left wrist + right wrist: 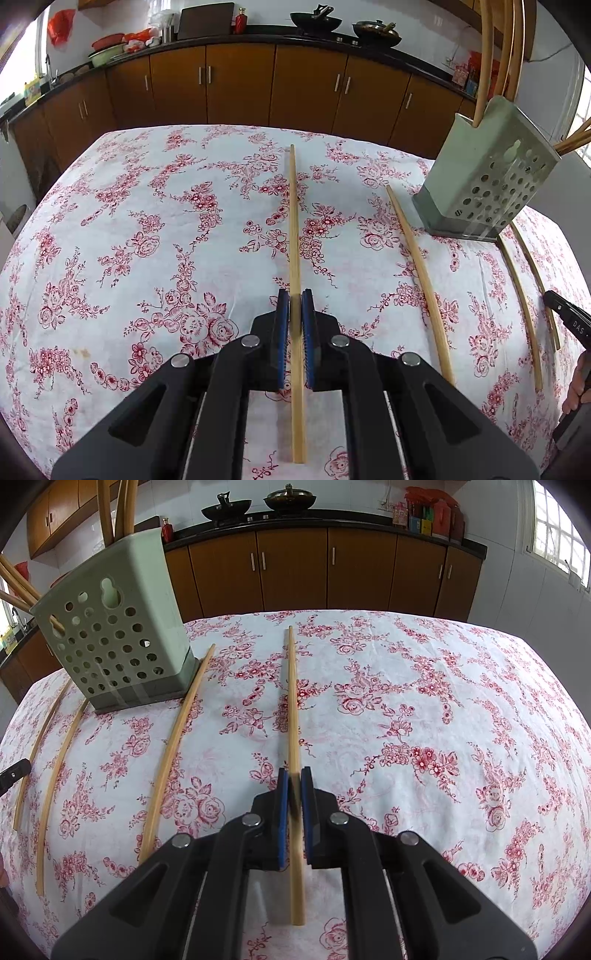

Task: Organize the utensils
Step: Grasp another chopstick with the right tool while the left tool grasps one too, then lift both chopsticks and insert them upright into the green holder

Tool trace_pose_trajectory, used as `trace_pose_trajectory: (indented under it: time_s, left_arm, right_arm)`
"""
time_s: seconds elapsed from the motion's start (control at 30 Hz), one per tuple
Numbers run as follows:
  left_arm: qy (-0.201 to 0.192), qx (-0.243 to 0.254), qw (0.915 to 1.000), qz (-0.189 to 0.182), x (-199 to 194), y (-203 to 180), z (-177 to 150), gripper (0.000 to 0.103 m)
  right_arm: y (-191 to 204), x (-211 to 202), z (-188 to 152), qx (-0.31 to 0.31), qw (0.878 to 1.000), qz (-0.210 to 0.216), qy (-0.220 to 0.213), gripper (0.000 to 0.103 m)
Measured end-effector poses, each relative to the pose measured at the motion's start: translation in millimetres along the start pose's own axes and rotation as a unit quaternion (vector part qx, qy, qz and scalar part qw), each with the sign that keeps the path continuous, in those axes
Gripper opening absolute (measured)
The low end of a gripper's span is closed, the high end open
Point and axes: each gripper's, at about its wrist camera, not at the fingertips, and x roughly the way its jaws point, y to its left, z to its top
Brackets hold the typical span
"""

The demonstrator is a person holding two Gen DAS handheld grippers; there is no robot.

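In the left wrist view my left gripper (295, 299) is shut on a long bamboo chopstick (294, 221), which runs straight ahead between the blue pads over the floral tablecloth. In the right wrist view my right gripper (294, 775) is shut the same way on another chopstick (291, 701). A pale green perforated utensil holder (480, 177) (114, 638) stands between the two grippers, with several chopsticks sticking out of its top. Loose chopsticks (421, 273) (177, 749) lie on the cloth beside it.
Two more chopsticks (55, 775) lie curved at the holder's foot. The other gripper's black tip shows at each picture's edge (569, 317) (14, 771), and a hand (578, 384) at lower right. Brown cabinets (240, 85) and a dark counter with woks stand beyond the table's far edge.
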Motion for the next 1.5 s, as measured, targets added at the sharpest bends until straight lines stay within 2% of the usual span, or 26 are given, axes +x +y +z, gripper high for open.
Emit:
trace_pose_trajectory:
  time_s: [0.8,0.9,1.03,1.17,1.3,1.4,1.5]
  left_arm:
    - [0.002,-0.001,1.0,0.0,0,0,1,0.009]
    - [0.002,0.007,0.9999,0.008,0,-3,1,0.009]
    - [0.003,0.024,0.9997,0.008,-8,-10,-8,0.016]
    - [0.005,0.044,0.9989,0.019,-16,-16,-20,0.017]
    - [0.006,0.043,0.9988,0.021,-21,-17,-25,0.016]
    - [0.007,0.045,0.9983,0.036,-23,-16,-27,0.007]
    - [0.011,0.036,0.9988,0.03,-29,-11,-27,0.007]
  right_arm:
    - [0,0,1,0.001,1.0,0.002,0.001,0.009]
    - [0,0,0,0.003,1.0,0.003,0.001,0.009]
    - [3,-7,-8,-0.005,1.0,-0.001,0.001,0.009]
    - [2,-12,-16,-0.005,1.0,0.001,0.001,0.009]
    - [2,-17,-21,-0.005,1.0,0.003,0.002,0.009]
    - [1,-21,-25,-0.003,1.0,0.006,0.003,0.008]
    - [-5,-31,-27,0.007,1.0,0.009,-0.004,0.008]
